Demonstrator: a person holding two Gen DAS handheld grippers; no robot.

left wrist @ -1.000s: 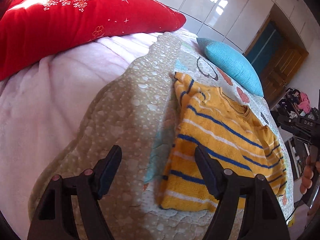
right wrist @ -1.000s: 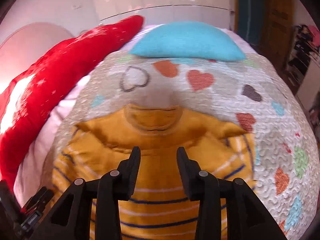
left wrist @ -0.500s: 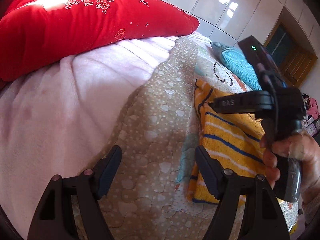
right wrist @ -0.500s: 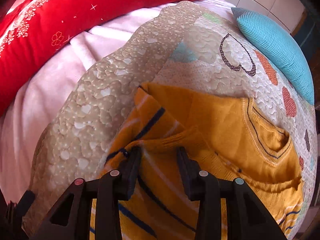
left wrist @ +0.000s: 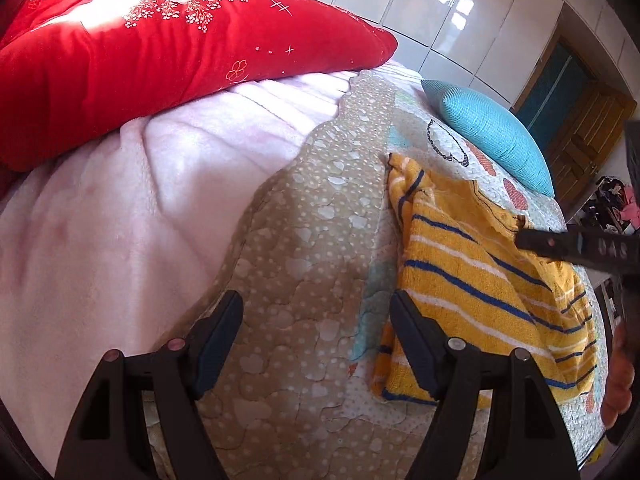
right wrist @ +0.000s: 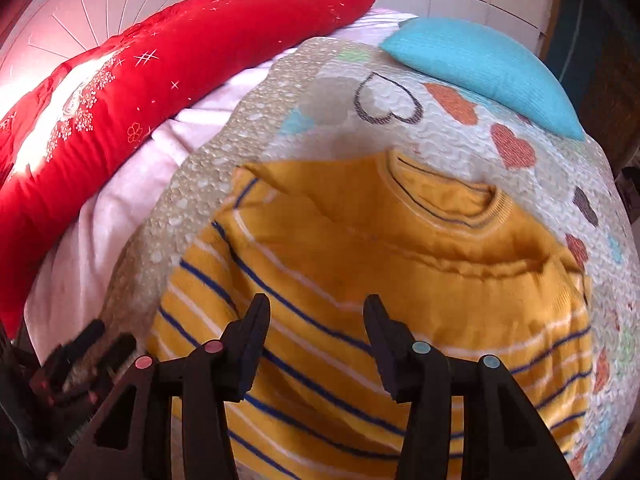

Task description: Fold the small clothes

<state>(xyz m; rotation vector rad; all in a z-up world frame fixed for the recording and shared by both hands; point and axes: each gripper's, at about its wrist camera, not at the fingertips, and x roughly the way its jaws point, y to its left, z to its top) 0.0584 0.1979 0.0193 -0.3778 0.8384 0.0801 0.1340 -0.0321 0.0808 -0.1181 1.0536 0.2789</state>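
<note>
A yellow striped sweater [right wrist: 400,280] lies on the quilt [left wrist: 304,240], a blue cushion [right wrist: 480,64] beyond its collar, a red pillow [left wrist: 160,48] to its left. The right tool [right wrist: 316,316], just spreading, and the left tool [left wrist: 316,320] are both empty.

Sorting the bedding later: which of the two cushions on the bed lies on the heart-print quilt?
The blue cushion, small and knitted-looking, lies on the heart-print quilt beyond the sweater's collar. The red pillow rests on the pink blanket.

A small yellow knitted sweater with thin blue and white stripes [right wrist: 360,280] lies flat on the quilted bed cover with coloured hearts [right wrist: 460,128]. Its round neck hole points toward the blue pillow [right wrist: 480,64], which is near it. One sleeve is folded in across the chest. The striped bottom lies farthest from the pillow.
</note>
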